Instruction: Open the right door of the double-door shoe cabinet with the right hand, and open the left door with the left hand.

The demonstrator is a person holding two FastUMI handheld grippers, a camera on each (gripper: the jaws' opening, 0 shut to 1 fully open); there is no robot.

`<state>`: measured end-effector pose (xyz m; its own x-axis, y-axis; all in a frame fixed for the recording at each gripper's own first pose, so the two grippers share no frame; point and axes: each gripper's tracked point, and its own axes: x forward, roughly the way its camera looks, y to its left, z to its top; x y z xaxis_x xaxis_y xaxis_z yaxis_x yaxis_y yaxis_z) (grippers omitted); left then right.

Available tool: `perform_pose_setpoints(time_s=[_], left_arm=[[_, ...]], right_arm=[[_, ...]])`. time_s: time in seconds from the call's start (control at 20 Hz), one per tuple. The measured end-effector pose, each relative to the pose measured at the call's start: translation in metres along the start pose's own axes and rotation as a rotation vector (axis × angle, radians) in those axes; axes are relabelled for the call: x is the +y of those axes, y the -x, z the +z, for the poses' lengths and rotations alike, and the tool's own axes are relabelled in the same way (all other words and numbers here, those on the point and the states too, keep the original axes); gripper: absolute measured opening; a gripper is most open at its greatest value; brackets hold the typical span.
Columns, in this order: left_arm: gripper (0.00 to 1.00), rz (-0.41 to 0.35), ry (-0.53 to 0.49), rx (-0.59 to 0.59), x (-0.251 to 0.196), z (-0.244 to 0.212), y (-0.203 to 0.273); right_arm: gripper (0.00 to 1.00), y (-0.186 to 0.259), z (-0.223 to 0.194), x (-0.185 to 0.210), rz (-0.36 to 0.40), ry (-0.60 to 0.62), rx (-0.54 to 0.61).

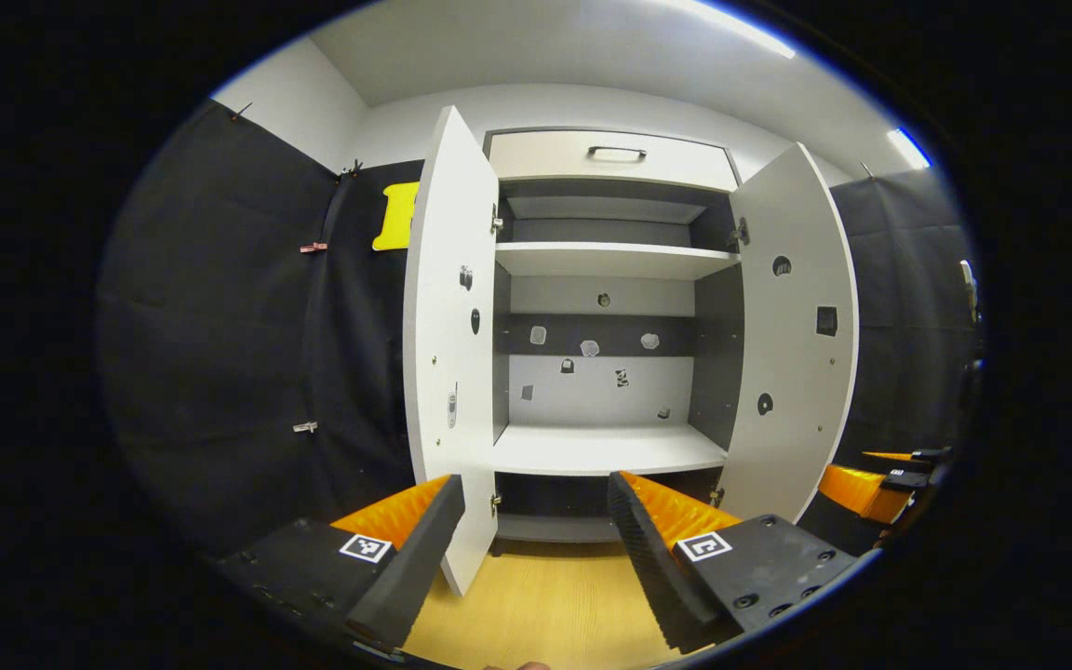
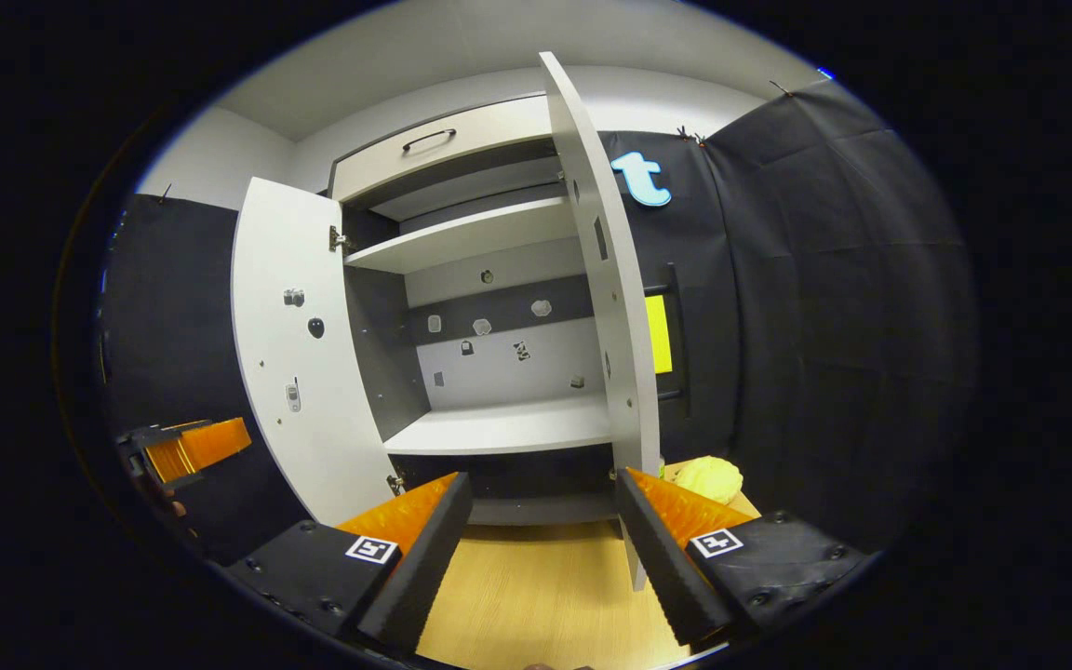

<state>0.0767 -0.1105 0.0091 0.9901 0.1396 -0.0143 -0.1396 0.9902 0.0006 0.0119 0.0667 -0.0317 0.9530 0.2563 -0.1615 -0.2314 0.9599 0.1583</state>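
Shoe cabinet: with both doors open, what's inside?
The shoe cabinet holds two bare white shelves and small stickers on its back panel. No shoes visible; the bottom compartment is mostly hidden.

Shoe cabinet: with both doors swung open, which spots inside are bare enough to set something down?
The lower shelf and upper shelf lie bare between the left door and right door. The back panel carries small stickers. Both open grippers, left and right, hang in front.

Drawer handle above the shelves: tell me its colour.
Dark, on a white drawer; the handle shows best in the left gripper view.
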Motion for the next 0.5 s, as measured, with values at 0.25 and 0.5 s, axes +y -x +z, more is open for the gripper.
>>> perform_pose_setpoints(time_s=[0.25,0.5], left_arm=[[0.96,0.002,-0.085,0.008,0.018,-0.024,-0.009],[0.95,-0.021,-0.040,0.025,0.025,-0.040,-0.017]], right_arm=[[0.98,0.001,-0.008,0.008,-0.039,0.032,-0.018],[0.98,-0.001,-0.022,0.014,-0.063,0.067,-0.014]])
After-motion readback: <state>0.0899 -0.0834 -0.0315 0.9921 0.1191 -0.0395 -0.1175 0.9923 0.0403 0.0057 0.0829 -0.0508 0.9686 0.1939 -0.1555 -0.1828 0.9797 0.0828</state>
